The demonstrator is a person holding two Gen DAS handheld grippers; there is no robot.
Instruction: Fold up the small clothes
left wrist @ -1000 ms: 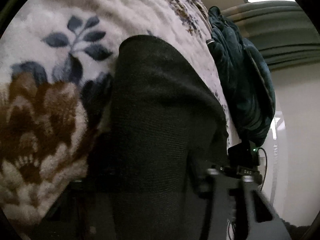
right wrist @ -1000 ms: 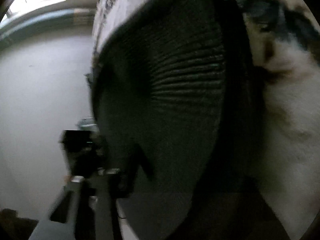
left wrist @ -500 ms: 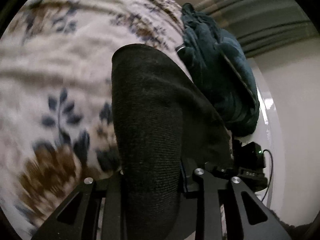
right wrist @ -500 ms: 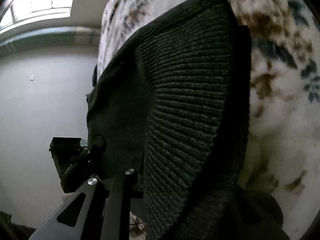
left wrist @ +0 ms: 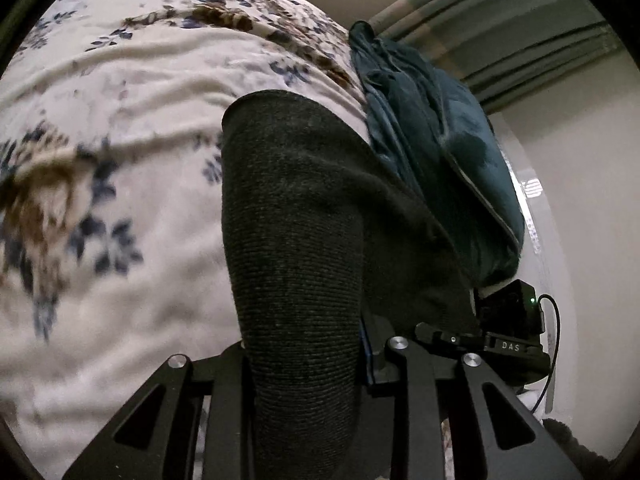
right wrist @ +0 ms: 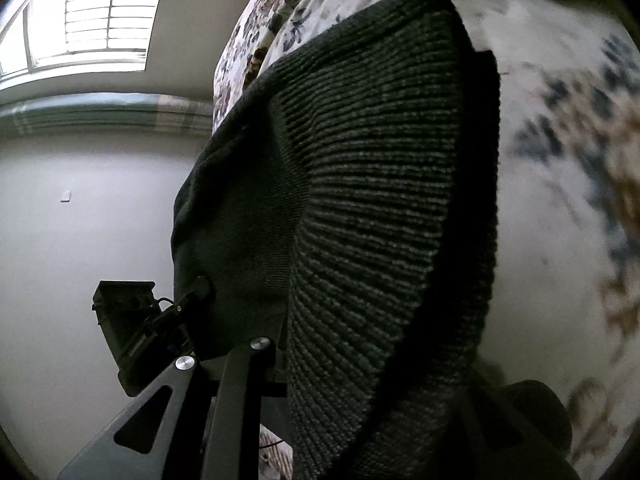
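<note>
Both tongs are clamped on one dark knit garment. The left tongs pinch it between narrow jaws, and it rises from them toward twelve o'clock in that view. The right tongs hold another part of it; only one finger shows there, the rest buried in ribbed cloth, so the grip is judged from the cloth bunched at the fingers.

The garment hangs between the two tongs, lifted over the bed with its far part apparently draped on the bedspread. No finished fold can be seen. This looks like an early stage: the piece is held up by two points, and it is yet to be laid flat, folded and set down. I cannot tell what kind of garment it is.

The bed carries a fleecy cream spread with brown and blue flowers. A teal quilt lies bunched at two o'clock from the garment. Beyond are a pale wall, green curtains and a bright window at ten o'clock in the right view.
</note>
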